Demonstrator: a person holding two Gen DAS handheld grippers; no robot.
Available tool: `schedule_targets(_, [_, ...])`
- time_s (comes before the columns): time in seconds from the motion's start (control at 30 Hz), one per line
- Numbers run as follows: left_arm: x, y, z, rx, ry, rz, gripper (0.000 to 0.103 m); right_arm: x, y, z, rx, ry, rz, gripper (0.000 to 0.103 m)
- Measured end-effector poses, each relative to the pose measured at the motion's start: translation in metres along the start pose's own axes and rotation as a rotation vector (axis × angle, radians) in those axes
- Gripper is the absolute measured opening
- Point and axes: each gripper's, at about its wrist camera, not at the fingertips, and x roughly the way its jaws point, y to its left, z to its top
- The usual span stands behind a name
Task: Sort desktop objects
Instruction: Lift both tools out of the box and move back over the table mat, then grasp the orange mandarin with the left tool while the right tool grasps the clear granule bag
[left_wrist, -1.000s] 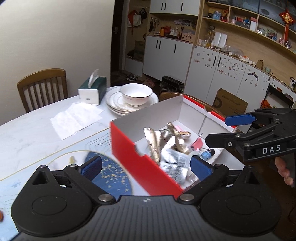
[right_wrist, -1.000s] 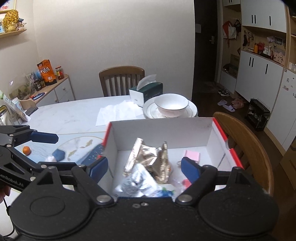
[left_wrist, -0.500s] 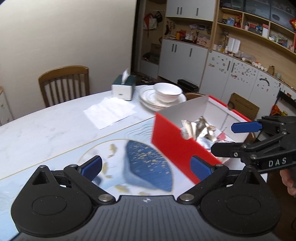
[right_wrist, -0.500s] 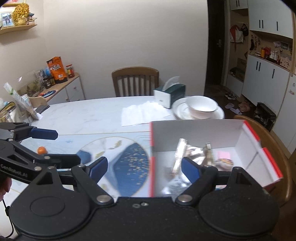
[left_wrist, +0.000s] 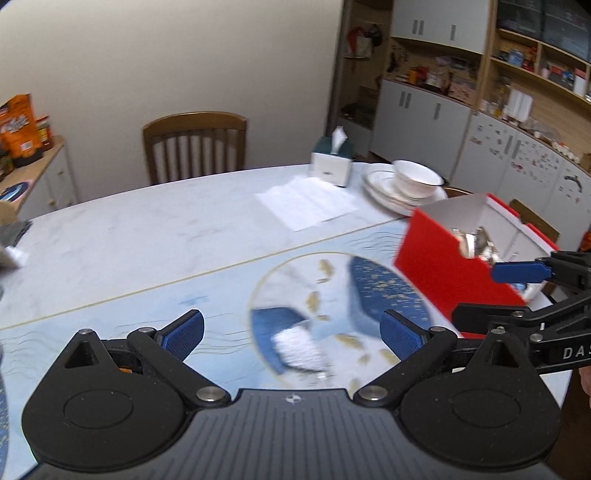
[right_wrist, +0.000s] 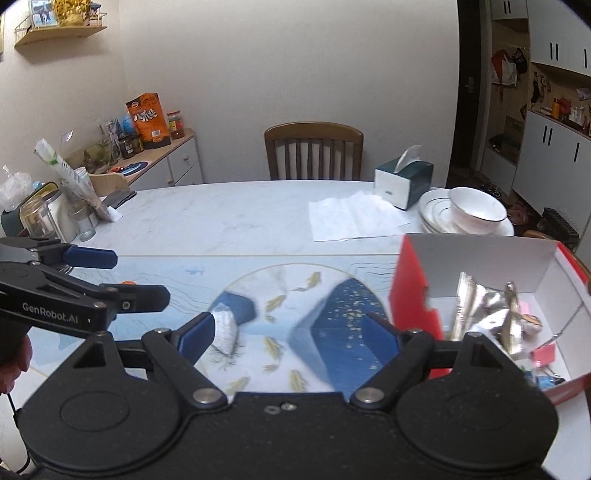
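Note:
A red cardboard box with a white inside stands on the right part of the table, holding silver foil packets and small bits. In the left wrist view the red box sits right of the mat. My right gripper is open and empty above the blue fish-print mat, left of the box. My left gripper is also open and empty over the mat. A small orange thing lies on the mat beside the left gripper.
On the far right stand a tissue box, stacked plates with a bowl and a flat white napkin. Jars crowd the table's left edge. A wooden chair is behind the table.
Both views have swung left, away from the box, which has slid from the centre to the right side. Both grippers stay open and empty.

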Motion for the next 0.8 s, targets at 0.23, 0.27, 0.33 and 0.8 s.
schedule_targets(0.23, [0.008, 0.038, -0.01, -0.035, 0.015, 0.087, 0.102, 0.026, 0.029, -0.003, -0.014, 0.019, 0.008, 0.086])
schedule_targets(0.27, [0.01, 0.042, -0.012, -0.034, 0.018, 0.099, 0.102, 0.029, 0.033, -0.004, -0.019, 0.023, 0.009, 0.086])
schedule_targets(0.33, [0.015, 0.05, -0.015, -0.038, 0.03, 0.115, 0.102, 0.038, 0.04, -0.006, -0.029, 0.033, 0.01, 0.086])
schedule_targets(0.8, [0.05, 0.101, -0.034, -0.094, 0.091, 0.198, 0.102, 0.09, 0.059, -0.012, -0.066, 0.095, -0.019, 0.086])
